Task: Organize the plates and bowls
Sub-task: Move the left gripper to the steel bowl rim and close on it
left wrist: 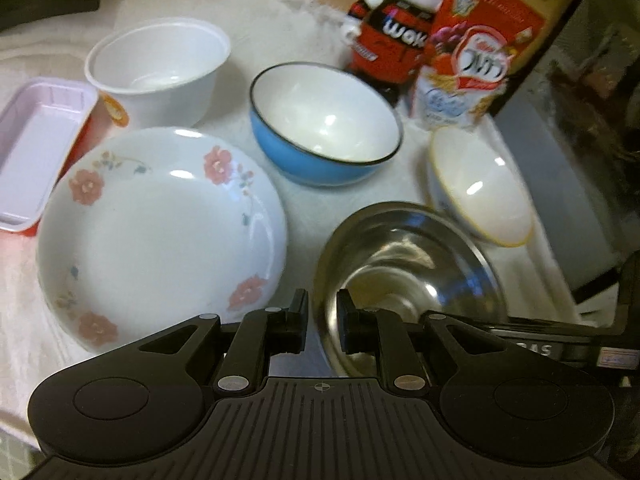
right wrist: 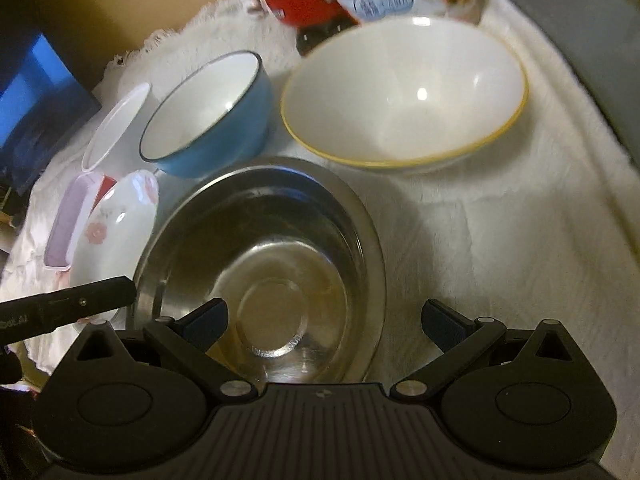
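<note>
The steel bowl [right wrist: 260,264] was shiny and empty, at six o'clock on the cloth [right wrist: 500,240]. My left gripper [left wrist: 322,320] was nearly closed, empty; my right gripper [right wrist: 324,322] was wide, empty.

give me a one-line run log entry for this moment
left tool: shut, empty, by steel bowl rim | right tool: open over steel bowl | nothing stacked yet

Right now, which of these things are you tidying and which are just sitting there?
For tidying: flowered plate, blue bowl, steel bowl, yellow-rimmed bowl, white cup, pink tray.
Just sitting: toy figure, snack bag.
</note>
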